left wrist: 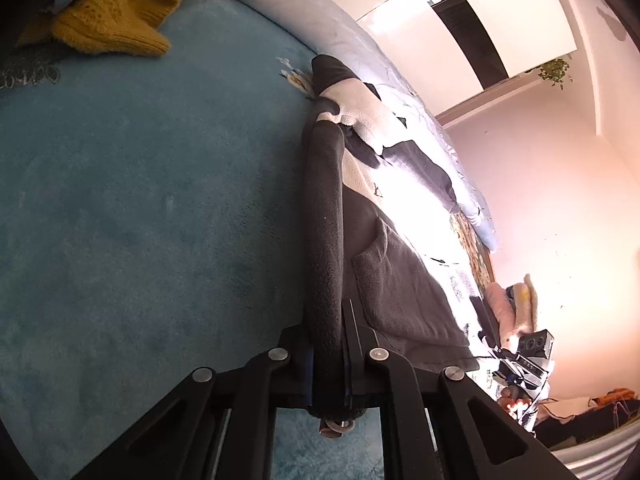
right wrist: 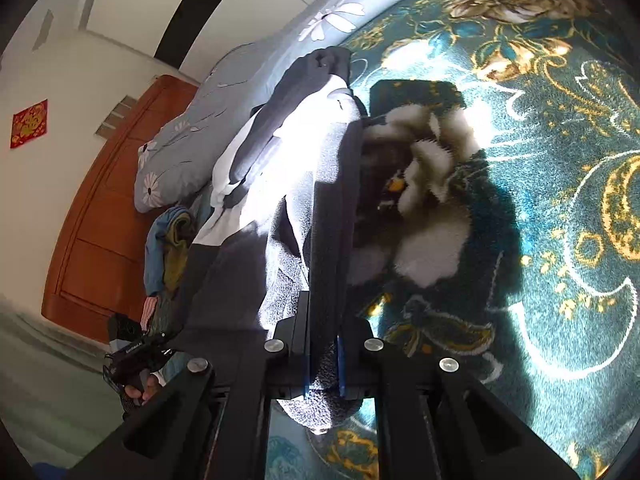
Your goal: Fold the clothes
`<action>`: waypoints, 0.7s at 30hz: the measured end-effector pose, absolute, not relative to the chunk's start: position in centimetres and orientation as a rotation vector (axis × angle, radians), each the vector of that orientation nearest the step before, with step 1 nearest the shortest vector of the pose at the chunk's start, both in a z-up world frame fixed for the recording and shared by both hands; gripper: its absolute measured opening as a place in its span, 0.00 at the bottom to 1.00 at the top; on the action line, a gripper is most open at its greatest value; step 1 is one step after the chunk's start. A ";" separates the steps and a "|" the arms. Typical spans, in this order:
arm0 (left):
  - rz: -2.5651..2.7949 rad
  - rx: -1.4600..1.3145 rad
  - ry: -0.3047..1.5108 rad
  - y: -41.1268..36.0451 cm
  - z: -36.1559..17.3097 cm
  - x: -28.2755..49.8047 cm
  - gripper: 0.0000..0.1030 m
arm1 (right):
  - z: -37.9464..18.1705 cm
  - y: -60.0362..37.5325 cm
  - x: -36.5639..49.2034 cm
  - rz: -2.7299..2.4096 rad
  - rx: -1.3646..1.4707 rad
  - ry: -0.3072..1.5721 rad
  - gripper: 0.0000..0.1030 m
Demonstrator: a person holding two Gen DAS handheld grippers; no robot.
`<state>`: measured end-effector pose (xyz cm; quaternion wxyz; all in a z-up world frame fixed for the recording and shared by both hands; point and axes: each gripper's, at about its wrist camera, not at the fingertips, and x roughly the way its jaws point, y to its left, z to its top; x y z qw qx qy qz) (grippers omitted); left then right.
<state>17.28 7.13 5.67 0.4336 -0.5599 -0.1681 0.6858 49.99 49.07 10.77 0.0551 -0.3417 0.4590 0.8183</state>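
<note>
Both the left gripper [left wrist: 328,344] and the right gripper [right wrist: 323,344] clamp the dark grey fleece garment [left wrist: 396,280] over a teal floral plush blanket [right wrist: 560,200] (orange wooden headboard [right wrist: 100,220] at left of the right wrist frame).

Grey-and-cream fleece garment [left wrist: 400,288], teal blanket [left wrist: 140,200]

Both wrist views close, tilted along bed, sharing grey fleece garment [left wrist: 328,216]
</note>
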 end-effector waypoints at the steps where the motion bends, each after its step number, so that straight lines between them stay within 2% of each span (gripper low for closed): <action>1: 1.708 -1.388 -0.421 6.5 6.0 17.6 0.10 | 11.1 48.7 50.3 2.494 -1.038 1.389 0.09; 6: 1.691 -1.367 -0.407 3.1 7.2 20.5 0.10 | 12.8 46.5 53.4 2.542 -1.034 1.361 0.09; 10: 1.696 -1.404 -0.406 1.2 5.3 22.6 0.10 | 13.3 44.2 56.7 2.578 -1.015 1.353 0.09; 18: 1.716 -1.432 -0.371 0.7 2.5 23.5 0.11 | 8.8 43.2 58.0 2.470 -1.077 1.410 0.09; 21: 1.718 -1.434 -0.331 1.0 2.6 23.7 0.15 | 8.5 43.1 57.8 2.472 -1.094 1.369 0.09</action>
